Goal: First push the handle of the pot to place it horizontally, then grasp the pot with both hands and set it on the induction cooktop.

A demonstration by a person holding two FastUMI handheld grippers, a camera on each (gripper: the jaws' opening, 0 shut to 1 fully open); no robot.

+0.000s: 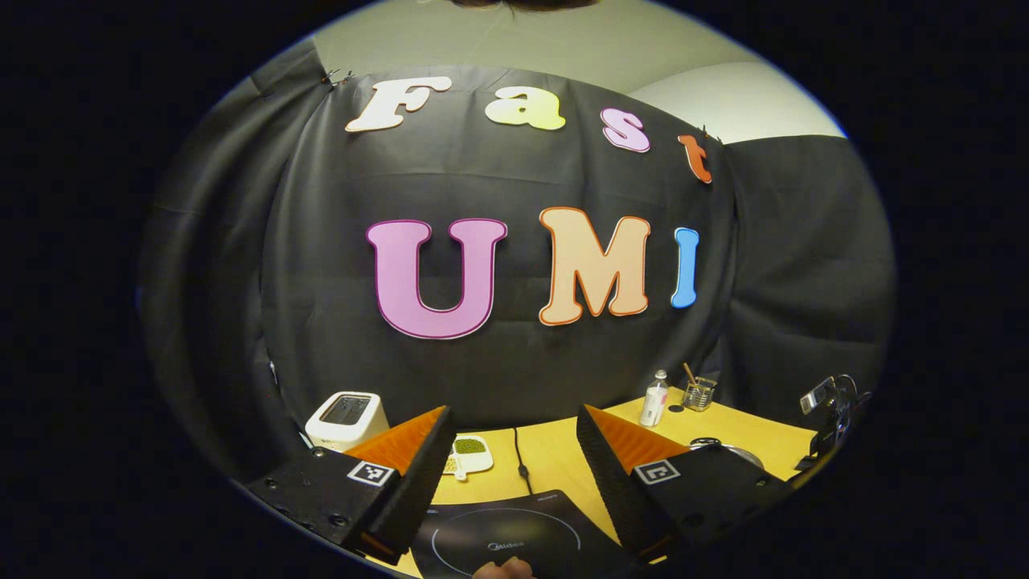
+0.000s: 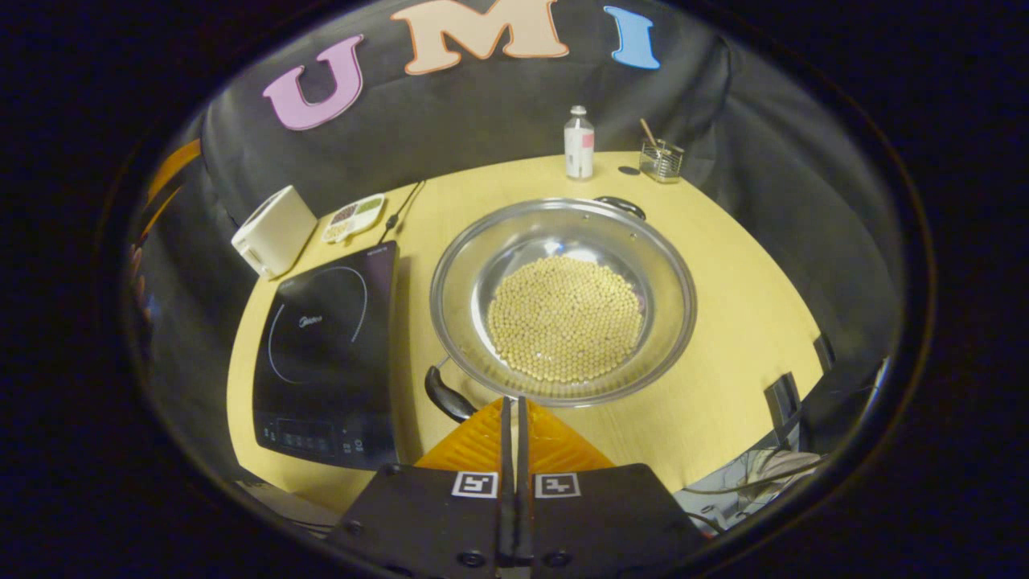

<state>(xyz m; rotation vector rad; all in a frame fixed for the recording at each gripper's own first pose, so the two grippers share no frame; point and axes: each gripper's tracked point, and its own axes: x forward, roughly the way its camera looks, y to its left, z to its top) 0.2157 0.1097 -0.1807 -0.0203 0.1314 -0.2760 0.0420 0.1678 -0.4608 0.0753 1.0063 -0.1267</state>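
A wide steel pot (image 2: pixel 563 297) holding several pale beans stands on the yellow table (image 2: pixel 723 322). Its near black handle (image 2: pixel 448 396) points toward me, and a far black handle (image 2: pixel 621 206) sits at the back rim. My right gripper (image 2: pixel 511 402) is shut with nothing between its fingers, its tips just short of the pot's near rim, beside the near handle. The black induction cooktop (image 2: pixel 325 354) lies left of the pot. In the left gripper view my left gripper (image 1: pixel 514 422) stands open above the cooktop (image 1: pixel 514 535), and the pot's rim (image 1: pixel 744 455) shows past the right finger.
A white toaster (image 2: pixel 273 231) and a small dish of beans (image 2: pixel 354 217) sit behind the cooktop, whose cord (image 2: pixel 402 205) runs back. A small bottle (image 2: pixel 579 145) and a wire holder (image 2: pixel 661 159) stand at the table's far edge. A phone on a stand (image 1: pixel 828 402) is at the right.
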